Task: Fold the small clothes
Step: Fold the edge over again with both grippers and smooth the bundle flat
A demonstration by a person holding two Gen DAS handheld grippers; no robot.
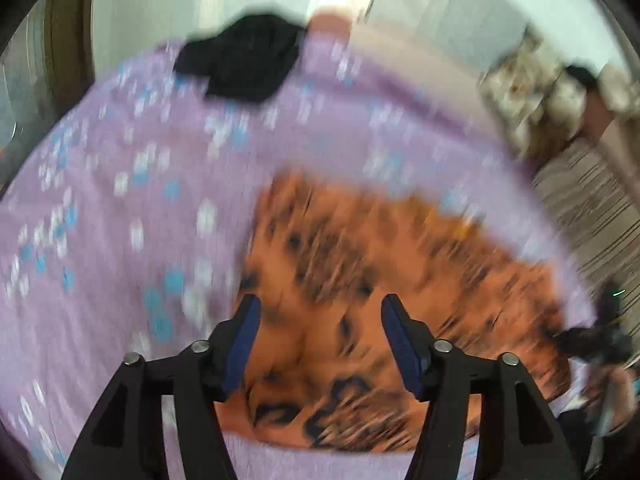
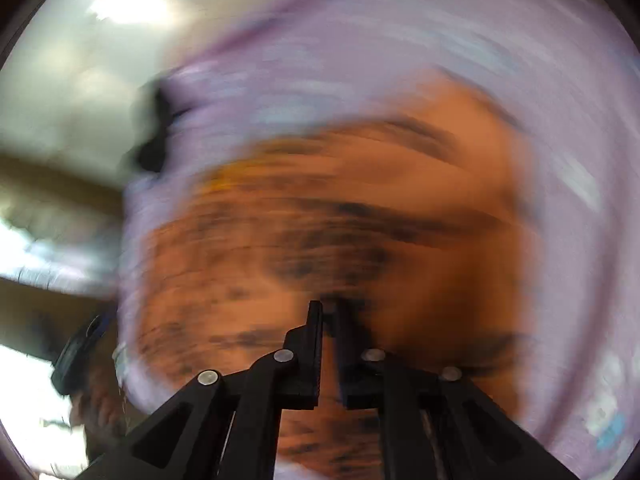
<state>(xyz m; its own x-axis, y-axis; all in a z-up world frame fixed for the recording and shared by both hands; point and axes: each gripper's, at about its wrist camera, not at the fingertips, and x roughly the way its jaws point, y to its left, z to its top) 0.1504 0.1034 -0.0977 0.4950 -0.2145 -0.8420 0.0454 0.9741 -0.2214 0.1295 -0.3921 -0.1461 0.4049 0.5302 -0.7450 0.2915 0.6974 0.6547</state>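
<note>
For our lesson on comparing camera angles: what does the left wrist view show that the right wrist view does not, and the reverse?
Only the left wrist view: the left hand-held gripper, open over the cloth, and a striped rug. Only the right wrist view: the right hand-held gripper, nearly closed; whether it pinches cloth is unclear. Both share the orange spotted garment, the lilac sheet and a black garment.
</note>
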